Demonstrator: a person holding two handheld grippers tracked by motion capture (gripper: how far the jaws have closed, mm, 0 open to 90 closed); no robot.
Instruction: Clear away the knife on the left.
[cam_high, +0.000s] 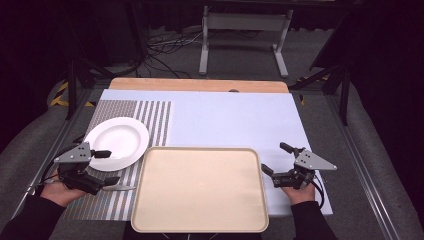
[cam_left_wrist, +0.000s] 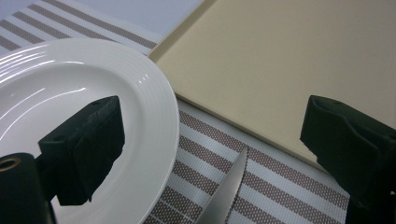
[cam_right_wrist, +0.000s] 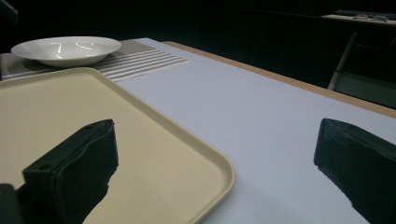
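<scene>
A white plate (cam_high: 117, 142) rests on a striped placemat (cam_high: 152, 120) at the table's left. A large beige tray (cam_high: 200, 187) lies bare at the front centre. A table knife (cam_high: 119, 188) lies on the placemat between plate and tray. My left gripper (cam_high: 107, 167) is open beside the plate's near rim, with nothing between its jaws. In the left gripper view the serrated knife blade (cam_left_wrist: 229, 186) points up between the open jaws, with the plate (cam_left_wrist: 70, 93) at left and the tray (cam_left_wrist: 289, 60) at right. My right gripper (cam_high: 274, 158) stands open at the tray's right edge (cam_right_wrist: 205, 154), holding nothing.
A pale blue sheet (cam_high: 235, 117) covers the table, and the wooden far edge (cam_high: 200, 85) shows behind it. A white metal stand (cam_high: 245, 25) and cables (cam_high: 165, 47) are on the floor beyond. Dark frame rails run along both table sides.
</scene>
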